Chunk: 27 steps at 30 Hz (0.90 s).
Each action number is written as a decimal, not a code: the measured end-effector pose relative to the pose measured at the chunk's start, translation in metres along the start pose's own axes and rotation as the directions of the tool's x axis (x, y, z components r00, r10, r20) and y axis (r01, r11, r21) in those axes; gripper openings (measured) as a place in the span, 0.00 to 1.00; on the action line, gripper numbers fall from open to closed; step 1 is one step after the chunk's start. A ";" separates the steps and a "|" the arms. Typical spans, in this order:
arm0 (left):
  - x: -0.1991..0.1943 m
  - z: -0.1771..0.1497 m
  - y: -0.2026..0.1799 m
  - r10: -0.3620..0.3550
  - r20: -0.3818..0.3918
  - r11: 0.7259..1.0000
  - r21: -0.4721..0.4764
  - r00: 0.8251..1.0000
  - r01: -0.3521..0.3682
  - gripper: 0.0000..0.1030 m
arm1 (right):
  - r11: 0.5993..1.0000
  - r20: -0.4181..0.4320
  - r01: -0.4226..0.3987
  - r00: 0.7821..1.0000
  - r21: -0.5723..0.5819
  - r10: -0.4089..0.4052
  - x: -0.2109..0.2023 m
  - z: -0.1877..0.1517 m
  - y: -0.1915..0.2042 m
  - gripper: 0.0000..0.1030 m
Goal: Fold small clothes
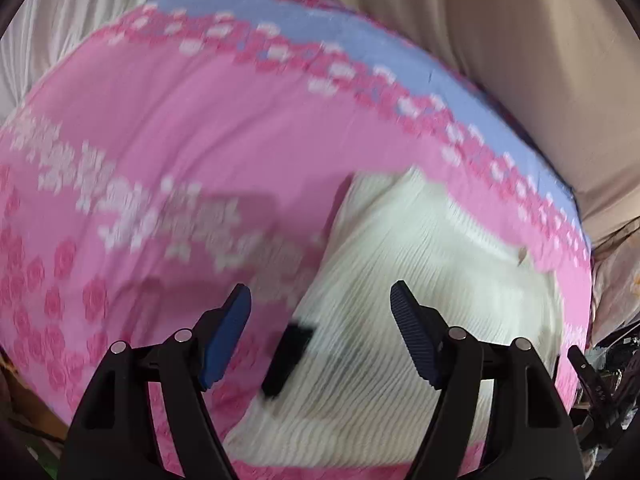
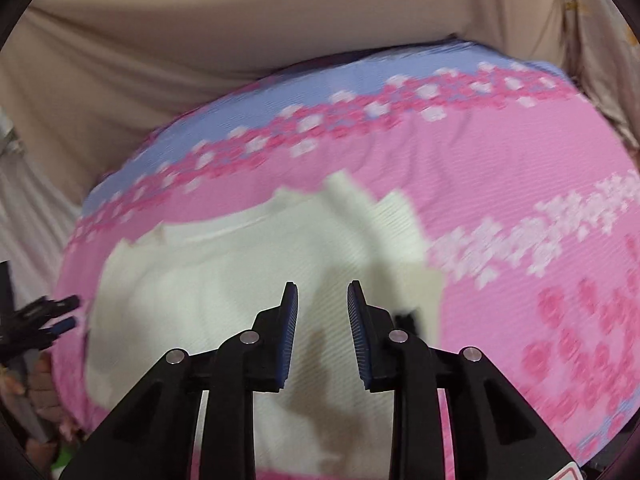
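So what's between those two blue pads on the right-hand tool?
Nothing is held: the right gripper stands open over the white garment, seen in the right wrist view.

A small garment [image 2: 240,280] lies on a bedspread [image 2: 520,184].

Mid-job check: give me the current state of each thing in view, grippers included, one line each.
white garment: lying on the pink cloth, partly folded with layers overlapping, not held.
black tag: on the white garment's edge, exposed.
pink floral cloth: spread out under the garment.
left gripper: open wide above the garment, nothing between the pads.
right gripper: open narrowly above the garment, nothing gripped.
beige sheet: wrinkled, behind the cloth.
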<state>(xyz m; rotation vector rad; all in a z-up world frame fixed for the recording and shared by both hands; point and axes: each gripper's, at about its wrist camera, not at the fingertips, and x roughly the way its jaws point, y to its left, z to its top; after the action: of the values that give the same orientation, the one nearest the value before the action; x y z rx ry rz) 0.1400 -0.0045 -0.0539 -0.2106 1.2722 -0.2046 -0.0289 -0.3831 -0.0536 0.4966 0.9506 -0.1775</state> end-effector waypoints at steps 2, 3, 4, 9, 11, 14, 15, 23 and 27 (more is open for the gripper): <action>0.014 -0.015 0.011 0.014 -0.051 1.000 -0.019 0.999 -0.015 0.68 | 0.997 -0.046 -0.081 0.996 -0.010 0.080 0.006 -0.014 0.024 0.26; 0.019 -0.019 0.016 0.015 -0.071 0.999 -0.036 0.997 -0.018 0.68 | 0.995 -0.059 -0.093 0.994 -0.028 0.091 0.009 -0.019 0.036 0.26; 0.023 -0.022 0.019 -0.001 -0.084 0.999 -0.053 0.996 -0.003 0.68 | 0.992 -0.081 -0.106 0.992 -0.062 0.101 0.014 -0.026 0.052 0.26; 0.036 -0.030 0.030 -0.129 -0.103 0.982 -0.153 0.986 0.112 0.40 | 0.971 -0.150 -0.110 0.986 -0.214 0.078 0.034 -0.049 0.109 0.36; 0.039 -0.028 0.028 -0.214 -0.123 0.966 -0.175 0.969 0.191 0.27 | 0.966 -0.168 -0.124 0.982 -0.225 0.087 0.038 -0.058 0.118 0.38; 0.033 -0.024 0.025 -0.223 -0.111 0.964 -0.175 0.969 0.202 0.17 | 0.964 -0.173 -0.122 0.981 -0.237 0.082 0.041 -0.065 0.121 0.39; 0.030 -0.023 0.024 -0.231 -0.104 0.960 -0.185 0.967 0.210 0.15 | 0.964 -0.175 -0.119 0.981 -0.236 0.079 0.041 -0.066 0.119 0.39; -0.046 -0.011 -0.049 -0.362 -0.001 0.930 -0.067 0.932 0.361 0.14 | 0.992 -0.166 -0.077 0.984 -0.099 0.060 0.036 -0.072 0.070 0.39; -0.068 -0.029 -0.139 -0.396 -0.025 0.909 0.129 0.918 0.396 0.14 | 0.997 -0.116 -0.074 0.991 -0.031 0.070 0.016 -0.071 0.039 0.39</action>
<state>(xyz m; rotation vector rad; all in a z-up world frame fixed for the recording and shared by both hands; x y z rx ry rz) 0.0880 -0.1210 0.0380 -0.3554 1.1993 -0.6371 -0.0578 -0.3140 -0.0874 0.5120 1.0447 -0.0677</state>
